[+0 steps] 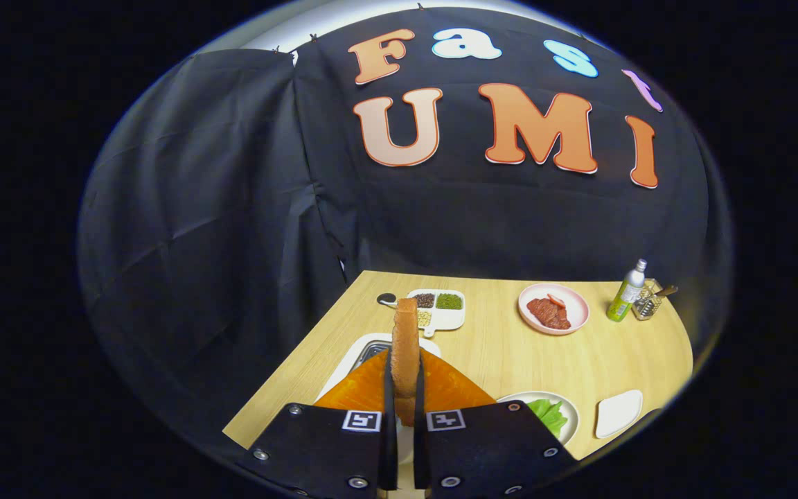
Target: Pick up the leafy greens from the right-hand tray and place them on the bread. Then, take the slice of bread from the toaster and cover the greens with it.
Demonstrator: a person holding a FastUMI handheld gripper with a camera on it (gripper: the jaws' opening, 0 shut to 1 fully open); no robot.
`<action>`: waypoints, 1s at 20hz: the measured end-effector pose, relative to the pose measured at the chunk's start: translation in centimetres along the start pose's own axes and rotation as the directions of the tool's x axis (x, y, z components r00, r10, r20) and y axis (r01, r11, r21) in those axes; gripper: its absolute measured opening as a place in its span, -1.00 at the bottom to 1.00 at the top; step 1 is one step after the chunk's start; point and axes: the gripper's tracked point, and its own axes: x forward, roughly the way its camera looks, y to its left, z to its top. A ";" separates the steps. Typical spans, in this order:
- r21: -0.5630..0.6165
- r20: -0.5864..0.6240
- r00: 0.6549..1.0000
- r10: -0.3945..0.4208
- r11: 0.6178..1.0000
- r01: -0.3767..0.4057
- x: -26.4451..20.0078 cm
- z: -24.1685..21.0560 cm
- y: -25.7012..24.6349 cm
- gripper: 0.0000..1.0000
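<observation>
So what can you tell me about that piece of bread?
The slice of bread is toast-brown with a darker crust. It stands upright, edge-on, pinched between the two fingers of the tool, which press on both its flat sides. It is held up above the wooden table, with the white toaster just beyond and below it.

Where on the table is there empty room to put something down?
The widest bare wood lies between the pink plate of red meat and the white plate of green leaves. It is crowded near the claw, shut on a brown bread slice, above the white toaster.
</observation>
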 end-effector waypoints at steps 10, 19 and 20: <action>0.034 -0.038 0.998 -0.055 0.998 0.056 -1.6 -3.2 -7.1 -0.81; 0.035 -0.099 0.994 -0.044 0.998 0.048 -1.5 -8.5 -10.6 -0.81; 0.042 -0.111 0.993 -0.040 0.998 0.045 -1.3 -9.2 -10.9 -0.81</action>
